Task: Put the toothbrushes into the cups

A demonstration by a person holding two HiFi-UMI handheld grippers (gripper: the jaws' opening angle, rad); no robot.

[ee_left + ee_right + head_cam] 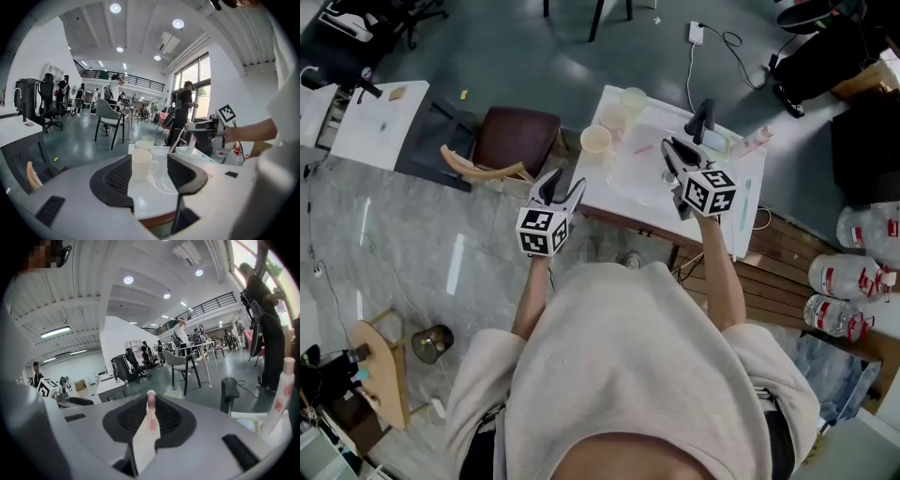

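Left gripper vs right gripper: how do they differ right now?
Jaws: the left gripper stands open; the right gripper is shut on a toothbrush.
Load: the left gripper is empty, a cup merely showing beyond its jaws; the right gripper carries the brush.
Place: left at the table edge, right above the tabletop.
Both point toward the table.

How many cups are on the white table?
3. They stand in a row along one edge of the table: the nearest cup, the middle cup and the farthest cup. Part of the table is covered, so another may be hidden.
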